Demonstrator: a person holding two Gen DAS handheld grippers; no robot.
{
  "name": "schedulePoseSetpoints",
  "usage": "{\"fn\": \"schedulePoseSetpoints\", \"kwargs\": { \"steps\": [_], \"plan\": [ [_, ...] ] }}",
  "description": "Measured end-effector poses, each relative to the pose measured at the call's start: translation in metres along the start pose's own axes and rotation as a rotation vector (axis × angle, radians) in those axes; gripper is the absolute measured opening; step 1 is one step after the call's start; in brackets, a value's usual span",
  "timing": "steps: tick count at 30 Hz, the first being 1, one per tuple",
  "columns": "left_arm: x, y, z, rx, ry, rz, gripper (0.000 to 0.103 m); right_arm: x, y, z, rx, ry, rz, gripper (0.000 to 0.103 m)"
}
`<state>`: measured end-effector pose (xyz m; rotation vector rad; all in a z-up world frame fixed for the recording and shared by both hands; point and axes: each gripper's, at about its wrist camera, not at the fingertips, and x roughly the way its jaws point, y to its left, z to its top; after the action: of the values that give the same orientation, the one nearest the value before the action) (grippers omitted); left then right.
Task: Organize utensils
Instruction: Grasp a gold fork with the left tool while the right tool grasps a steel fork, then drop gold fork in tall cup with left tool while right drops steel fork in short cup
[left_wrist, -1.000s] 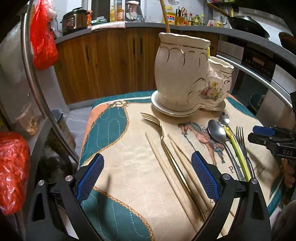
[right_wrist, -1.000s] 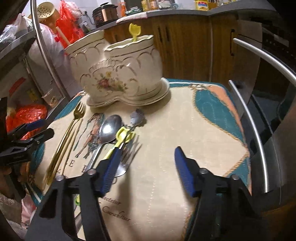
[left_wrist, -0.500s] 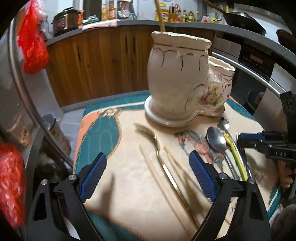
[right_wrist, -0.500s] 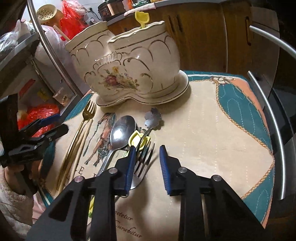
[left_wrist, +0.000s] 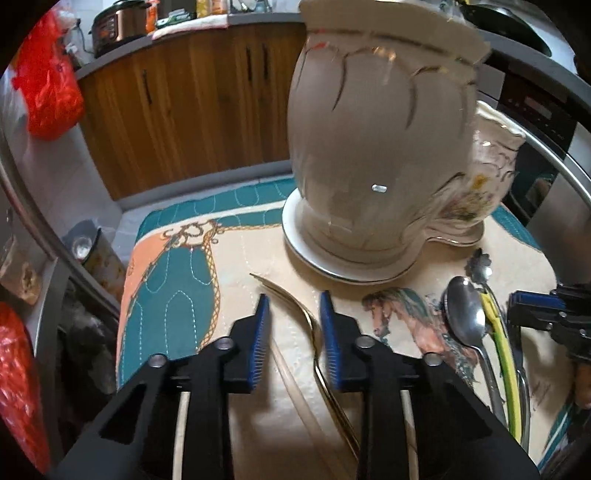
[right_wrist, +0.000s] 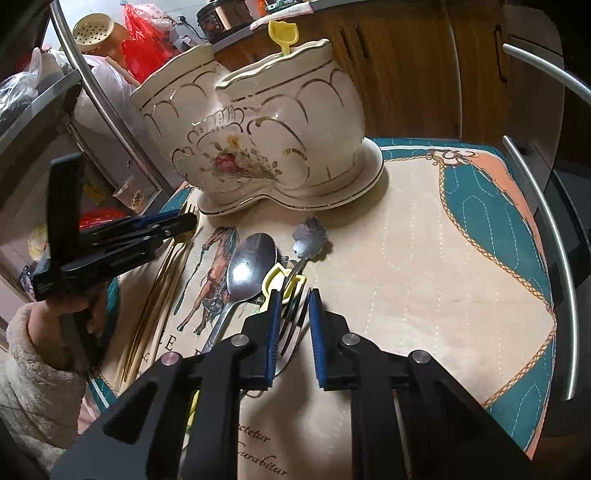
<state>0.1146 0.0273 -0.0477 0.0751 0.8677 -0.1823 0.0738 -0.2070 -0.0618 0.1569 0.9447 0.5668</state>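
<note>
Closing its jaws, the left gripper (left_wrist: 294, 304) hangs over the gold fork (left_wrist: 295, 306) on the mat (left_wrist: 236, 258), and the fork lies between the blue pads, not yet pinched. The right gripper (right_wrist: 294, 299) is closing too, around the steel fork (right_wrist: 291, 325) beside the spoon (right_wrist: 251, 266); I cannot tell if it touches. The holder (right_wrist: 258, 122) stands behind them.
</note>
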Motion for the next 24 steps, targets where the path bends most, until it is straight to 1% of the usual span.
{"fn": "schedulePoseSetpoints", "kwargs": {
  "steps": [2, 4, 6, 10, 13, 14, 16, 21, 24],
  "plan": [
    [0.001, 0.001, 0.0, -0.011, 0.002, -0.018, 0.018, 0.0, -0.001, 0.0, 0.004, 0.001, 0.007, 0.015],
    [0.0, 0.001, 0.0, -0.014, 0.0, -0.025, 0.017, 0.002, -0.004, 0.001, 0.022, 0.004, 0.02, 0.015],
    [-0.001, 0.001, -0.001, -0.021, -0.001, -0.033, 0.015, 0.001, -0.006, 0.001, 0.032, 0.003, 0.031, 0.011],
    [-0.006, 0.006, -0.001, -0.046, -0.02, -0.044, 0.008, -0.007, -0.004, 0.001, 0.02, -0.02, 0.031, 0.004],
    [-0.016, 0.012, -0.003, -0.078, -0.061, -0.068, 0.007, -0.016, -0.004, 0.002, 0.019, -0.043, 0.023, 0.003],
    [-0.022, 0.014, -0.004, -0.09, -0.083, -0.087, 0.006, -0.019, -0.002, 0.002, 0.017, -0.051, 0.016, 0.003],
    [-0.031, 0.015, -0.005, -0.104, -0.109, -0.095, 0.006, -0.026, 0.0, 0.003, 0.009, -0.077, -0.001, 0.003],
    [-0.063, 0.017, -0.008, -0.129, -0.201, -0.141, 0.005, -0.055, 0.008, 0.007, -0.021, -0.163, -0.032, 0.002],
    [-0.086, 0.017, -0.008, -0.13, -0.253, -0.148, 0.005, -0.071, 0.015, 0.01, -0.05, -0.219, -0.062, 0.002]
  ]
}}
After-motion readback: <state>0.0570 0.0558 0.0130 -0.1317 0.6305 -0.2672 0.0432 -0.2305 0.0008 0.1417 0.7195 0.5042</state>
